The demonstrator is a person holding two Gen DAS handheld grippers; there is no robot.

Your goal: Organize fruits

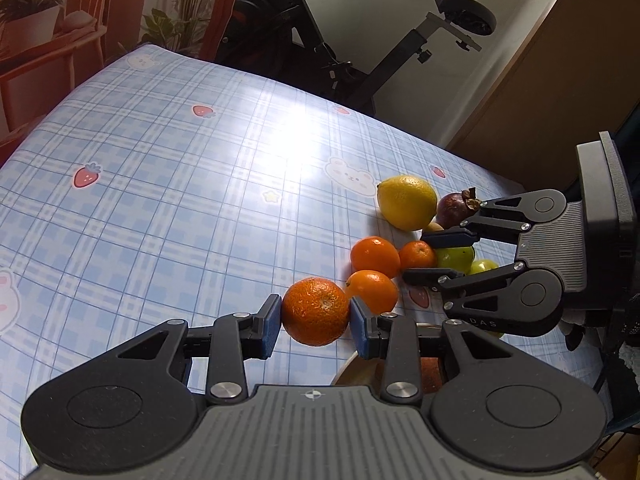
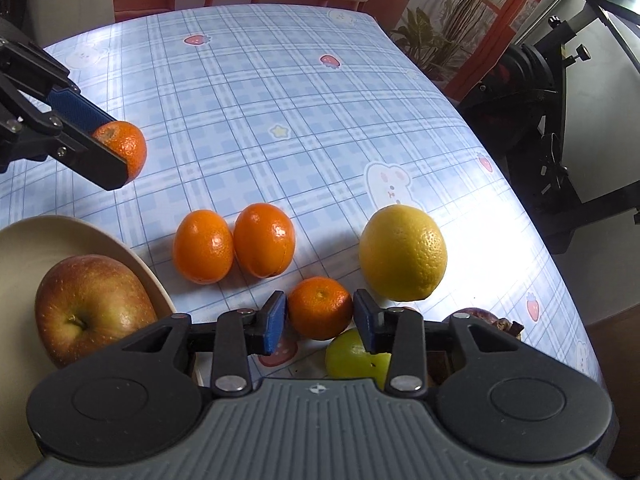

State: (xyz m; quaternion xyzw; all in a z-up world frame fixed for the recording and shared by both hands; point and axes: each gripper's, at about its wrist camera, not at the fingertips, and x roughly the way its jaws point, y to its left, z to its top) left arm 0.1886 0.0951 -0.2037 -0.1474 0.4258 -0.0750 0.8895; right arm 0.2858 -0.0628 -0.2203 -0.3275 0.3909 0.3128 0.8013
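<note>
Left gripper (image 1: 315, 322) is clamped on a rough-skinned mandarin (image 1: 315, 312), both blue pads pressed to its sides; whether it's off the cloth or resting on it, can't tell. Right gripper (image 2: 320, 322) sits w/ its pads either side of a smaller mandarin (image 2: 320, 307), thin gaps showing, so it's parted around the fruit, not squeezing.

Rest of the fruit is bunched on the blue plaid tablecloth (image 2: 280, 92): two smooth orange ovals (image 2: 203, 246) side by side & touching, a lemon (image 2: 402, 253) just to their right, a green fruit (image 2: 352, 356) under the right gripper's pad, a dark purple mangosteen (image 1: 458, 205) behind the lemon. Near the left edge in the right wrist view, a beige bowl (image 2: 132, 260) holds a red-yellow apple (image 2: 92, 304). Exercise bike (image 1: 360, 40) & potted plants (image 1: 32, 0) beyond the table.
</note>
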